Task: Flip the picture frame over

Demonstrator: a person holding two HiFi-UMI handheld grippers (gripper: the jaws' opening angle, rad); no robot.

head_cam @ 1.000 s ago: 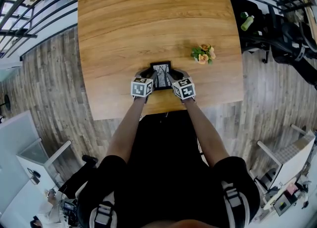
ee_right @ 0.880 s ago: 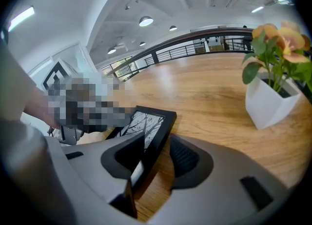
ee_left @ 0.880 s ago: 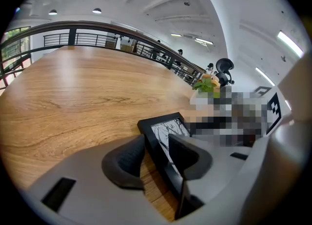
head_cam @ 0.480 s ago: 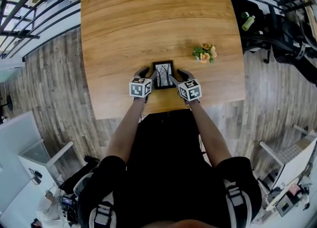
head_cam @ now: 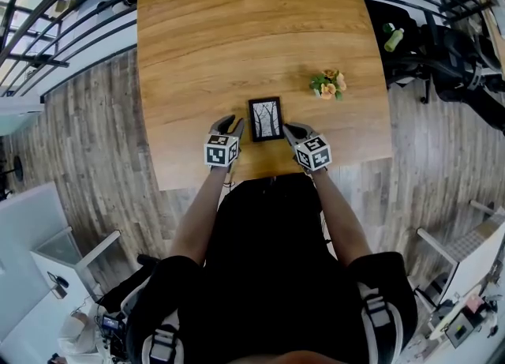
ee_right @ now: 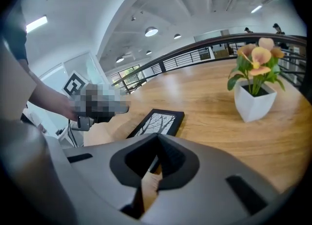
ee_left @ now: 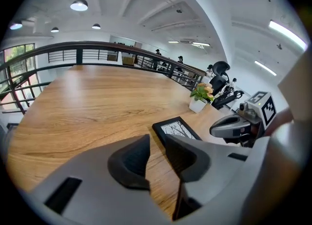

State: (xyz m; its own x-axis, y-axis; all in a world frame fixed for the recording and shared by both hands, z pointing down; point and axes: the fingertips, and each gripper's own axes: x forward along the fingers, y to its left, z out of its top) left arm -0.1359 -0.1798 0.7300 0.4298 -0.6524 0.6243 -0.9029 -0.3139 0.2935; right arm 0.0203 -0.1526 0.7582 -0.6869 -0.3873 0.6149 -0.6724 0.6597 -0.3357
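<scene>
The black picture frame (head_cam: 265,119) lies flat on the wooden table (head_cam: 237,31) near its front edge, with a tree picture facing up. It also shows in the left gripper view (ee_left: 176,130) and the right gripper view (ee_right: 157,122). My left gripper (head_cam: 229,125) hovers just left of the frame, clear of it. Its jaws (ee_left: 157,143) have just been closing, but a gap remains and nothing is between them. My right gripper (head_cam: 293,129) sits just right of the frame, apart from it. The jaws of the right gripper (ee_right: 158,143) are shut on nothing.
A small white pot with orange flowers (head_cam: 327,84) stands on the table to the right, beyond the frame. The table's front edge (head_cam: 268,171) runs just behind both grippers. A black railing (head_cam: 55,15) runs off the table's left side.
Both grippers have drawn back from the frame's sides toward the table's front edge. The frame now lies free between them, with its picture up.
</scene>
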